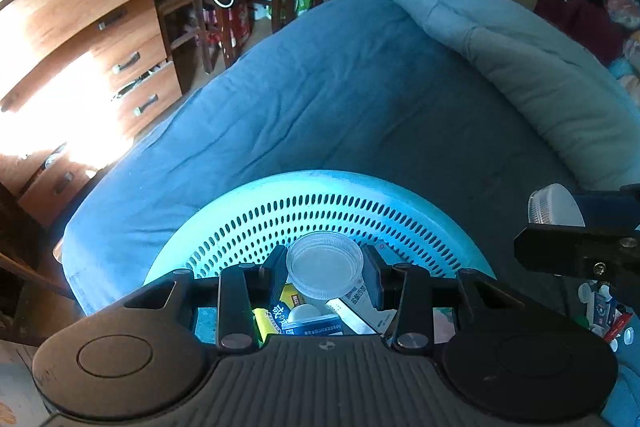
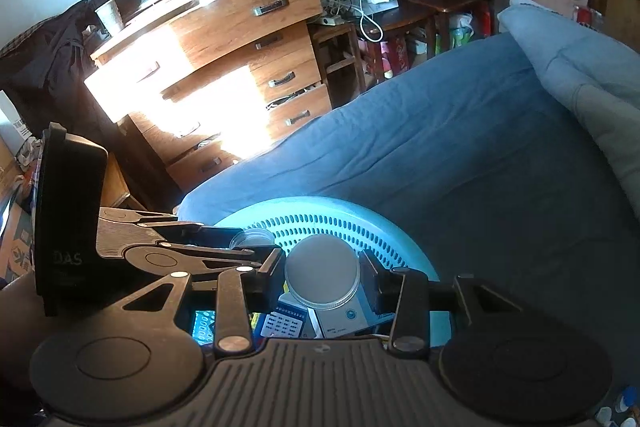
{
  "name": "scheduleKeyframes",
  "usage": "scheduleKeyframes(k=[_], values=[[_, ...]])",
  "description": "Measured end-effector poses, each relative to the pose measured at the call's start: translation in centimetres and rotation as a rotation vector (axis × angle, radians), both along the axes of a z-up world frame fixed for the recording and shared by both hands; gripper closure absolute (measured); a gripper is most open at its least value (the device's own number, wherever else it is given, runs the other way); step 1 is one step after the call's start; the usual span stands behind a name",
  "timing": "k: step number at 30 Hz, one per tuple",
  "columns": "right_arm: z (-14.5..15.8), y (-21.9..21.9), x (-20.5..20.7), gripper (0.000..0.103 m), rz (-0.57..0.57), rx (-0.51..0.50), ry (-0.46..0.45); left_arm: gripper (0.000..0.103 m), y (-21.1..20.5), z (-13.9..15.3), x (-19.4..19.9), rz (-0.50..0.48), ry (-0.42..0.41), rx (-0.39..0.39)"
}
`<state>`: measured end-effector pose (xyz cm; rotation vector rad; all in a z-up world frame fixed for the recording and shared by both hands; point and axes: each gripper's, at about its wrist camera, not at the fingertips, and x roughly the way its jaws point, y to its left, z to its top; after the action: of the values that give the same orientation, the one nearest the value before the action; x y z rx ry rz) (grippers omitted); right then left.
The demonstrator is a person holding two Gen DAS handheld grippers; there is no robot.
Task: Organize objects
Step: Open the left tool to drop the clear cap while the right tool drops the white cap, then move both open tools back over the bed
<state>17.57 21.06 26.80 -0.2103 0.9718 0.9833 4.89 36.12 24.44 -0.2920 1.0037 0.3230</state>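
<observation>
In the left wrist view the left gripper sits at the lower centre of the frame, its fingers clamped on a clear plastic lid that is turned with its hollow side toward the camera. Just behind and below it is a turquoise perforated basket resting on the bed, whose blue sheet fills the middle of the frame. The gripper body hides most of the basket's inside; only scraps of printed cartons and packets show through the gaps, and their print is too broken up to read. At the right edge the right gripper is cut off by the frame, with a white ribbed jar lid showing in it. In the right wrist view the right gripper holds that lid flat side to the camera, fingers pressed on its ribbed rim, over the same basket. Small boxes beneath are largely covered. The left gripper reaches in from the left of the frame, its fingertips mostly hidden behind the right gripper's finger, the clear lid only partly visible. A folded pale quilt lies at the upper right, and a wooden chest of drawers at the upper left is washed out by sunlight. Small items at the lower right corner are too small to identify.
</observation>
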Motion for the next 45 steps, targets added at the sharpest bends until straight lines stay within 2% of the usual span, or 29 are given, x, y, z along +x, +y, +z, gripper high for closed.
scheduleKeyframes(k=[6,7,9,11,16,19,21,22,23,24,26,28,31,34,36,38,41,43,45], values=[[-0.5,0.7,-0.1,0.060,0.001,0.002,0.000,0.062,0.1,-0.1,-0.4,0.010,0.003,0.019],[-0.6,0.7,-0.2,0.059,-0.001,0.002,-0.002,0.059,0.2,-0.1,-0.5,0.014,0.002,0.022],[-0.7,0.5,-0.3,0.055,-0.005,0.006,-0.009,0.041,0.4,-0.1,-0.5,0.016,0.001,0.025],[-0.8,0.1,-0.3,0.050,-0.012,0.013,-0.012,0.032,0.3,-0.1,-0.6,0.017,-0.006,0.034],[-0.8,-2.6,-0.3,0.040,-0.069,0.074,-0.029,0.029,-1.1,0.4,-0.3,-0.018,-0.043,0.050],[-1.3,-6.8,-0.4,0.036,-0.165,0.115,-0.059,0.029,-4.5,1.5,0.5,-0.132,-0.108,0.067],[-2.3,-11.1,-0.4,0.031,-0.263,0.125,-0.069,0.028,-8.1,2.3,1.3,-0.255,-0.173,0.034],[-2.9,-13.6,-0.5,0.031,-0.327,0.139,-0.083,0.025,-9.7,2.3,1.7,-0.297,-0.185,0.029],[-3.6,-16.3,-0.7,0.026,-0.389,0.139,-0.096,0.016,-11.7,2.2,2.0,-0.356,-0.211,0.006],[-4.6,-19.5,-1.2,0.023,-0.460,0.130,-0.103,0.012,-14.2,1.7,2.4,-0.414,-0.233,-0.015],[-7.0,-25.1,-2.1,0.012,-0.572,0.102,-0.103,0.002,-18.3,-0.1,3.0,-0.486,-0.238,-0.033],[-10.8,-31.1,-3.4,0.009,-0.682,0.047,-0.096,0.000,-22.5,-3.3,3.6,-0.545,-0.234,-0.044],[-18.0,-40.0,-5.5,0.007,-0.832,-0.063,-0.062,0.000,-27.3,-10.5,4.8,-0.593,-0.203,-0.083],[-24.5,-48.7,-7.0,0.007,-0.974,-0.164,-0.052,0.001,-29.6,-18.2,6.7,-0.517,-0.168,-0.014],[-27.8,-53.8,-7.7,0.007,-1.071,-0.188,-0.065,0.001,-30.3,-21.5,8.1,-0.470,-0.186,0.060],[-30.5,-58.0,-8.3,0.007,-1.129,-0.187,-0.116,0.000,-30.2,-23.7,8.9,-0.465,-0.214,0.112],[-33.9,-61.9,-9.5,0.000,-1.172,-0.148,-0.139,0.000,-29.9,-26.3,8.9,-0.473,-0.239,0.158],[-35.1,-61.9,-11.1,0.000,-1.134,-0.127,-0.251,0.000,-30.1,-27.0,7.8,-0.489,-0.309,0.214],[-35.8,-61.4,-12.2,0.000,-1.126,-0.139,-0.325,0.000,-30.1,-27.0,7.9,-0.489,-0.312,0.220]])
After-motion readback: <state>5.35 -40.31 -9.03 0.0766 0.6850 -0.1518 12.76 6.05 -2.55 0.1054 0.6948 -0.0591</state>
